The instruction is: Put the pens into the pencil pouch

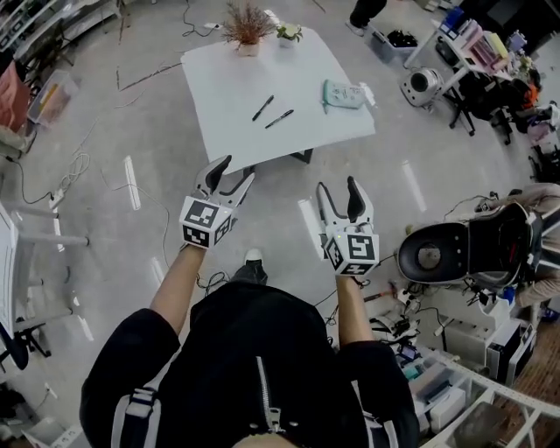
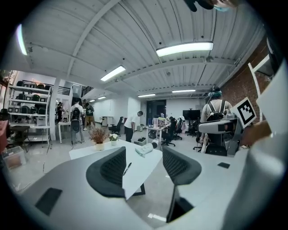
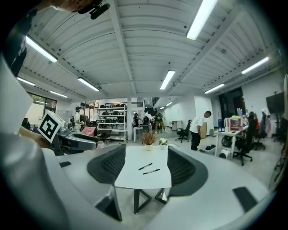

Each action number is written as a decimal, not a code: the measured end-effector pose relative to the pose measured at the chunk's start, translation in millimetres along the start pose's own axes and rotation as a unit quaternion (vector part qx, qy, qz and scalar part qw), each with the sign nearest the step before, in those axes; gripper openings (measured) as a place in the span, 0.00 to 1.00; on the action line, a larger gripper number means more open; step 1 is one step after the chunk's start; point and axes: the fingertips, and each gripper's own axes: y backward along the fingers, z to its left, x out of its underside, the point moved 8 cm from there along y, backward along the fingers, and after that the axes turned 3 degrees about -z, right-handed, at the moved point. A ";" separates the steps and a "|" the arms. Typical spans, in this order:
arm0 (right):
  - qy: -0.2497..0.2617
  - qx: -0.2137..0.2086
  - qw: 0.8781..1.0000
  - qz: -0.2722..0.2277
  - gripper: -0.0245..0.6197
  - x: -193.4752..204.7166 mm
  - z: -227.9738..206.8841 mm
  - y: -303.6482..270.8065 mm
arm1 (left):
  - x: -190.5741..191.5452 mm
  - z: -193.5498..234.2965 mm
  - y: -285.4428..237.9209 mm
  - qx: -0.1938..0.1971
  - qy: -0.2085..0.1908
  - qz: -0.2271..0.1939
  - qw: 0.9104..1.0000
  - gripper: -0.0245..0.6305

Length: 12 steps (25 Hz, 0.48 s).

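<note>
Two black pens lie side by side on a white table [image 1: 236, 122]: one pen [image 1: 262, 108] to the left, the other pen [image 1: 279, 118] just right of it. A pale green pencil pouch [image 1: 344, 94] lies near the table's right edge. In the right gripper view both pens [image 3: 145, 166] [image 3: 151, 171] show between the jaws, far off. My left gripper [image 1: 233, 173] and right gripper [image 1: 338, 194] are both open and empty, held over the floor short of the table's near edge. The left gripper view shows one pen [image 2: 127, 168] and the pouch [image 2: 145, 149].
A dried plant in a pot [image 1: 248, 26] and a small flower pot [image 1: 289, 33] stand at the table's far edge. A black-and-white machine [image 1: 464, 249] sits on the floor at the right. Cables [image 1: 70, 171] trail on the floor at left. Cluttered desks [image 1: 490, 52] fill the far right.
</note>
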 end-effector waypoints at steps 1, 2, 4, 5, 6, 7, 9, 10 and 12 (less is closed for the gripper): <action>0.000 0.002 1.000 0.001 0.49 -1.7 -2.7 -11.6 | -1.5 8.2 -9.5 0.002 -0.001 0.000 1.000 0.43; -0.001 0.003 1.000 0.001 0.49 -3.6 -5.0 -22.7 | -3.2 16.2 -18.8 0.004 -0.002 -0.001 1.000 0.43; -0.003 0.007 1.000 -0.002 0.49 -7.4 -8.7 -43.2 | -7.2 31.6 -35.9 0.009 -0.004 -0.002 1.000 0.43; -0.005 0.008 1.000 -0.003 0.49 -9.0 -10.1 -52.1 | -8.9 38.6 -43.4 0.010 -0.004 -0.003 1.000 0.43; -0.006 0.010 1.000 -0.004 0.49 -10.3 -11.6 -60.0 | -10.1 44.6 -50.4 0.012 -0.003 -0.003 1.000 0.43; -0.007 0.011 1.000 -0.004 0.49 -11.3 -13.5 -67.1 | -10.9 49.7 -57.2 0.013 -0.002 -0.004 1.000 0.43; -0.008 0.011 1.000 -0.002 0.49 -12.4 -18.2 -79.4 | -11.5 56.9 -69.4 0.015 0.000 -0.004 1.000 0.43; -0.009 0.011 1.000 0.000 0.49 -12.5 -20.7 -84.8 | -11.5 59.8 -74.8 0.015 0.001 -0.003 1.000 0.43; -0.011 0.013 1.000 0.002 0.49 -12.1 -26.3 -95.7 | -11.3 65.7 -85.7 0.017 0.003 -0.001 1.000 0.43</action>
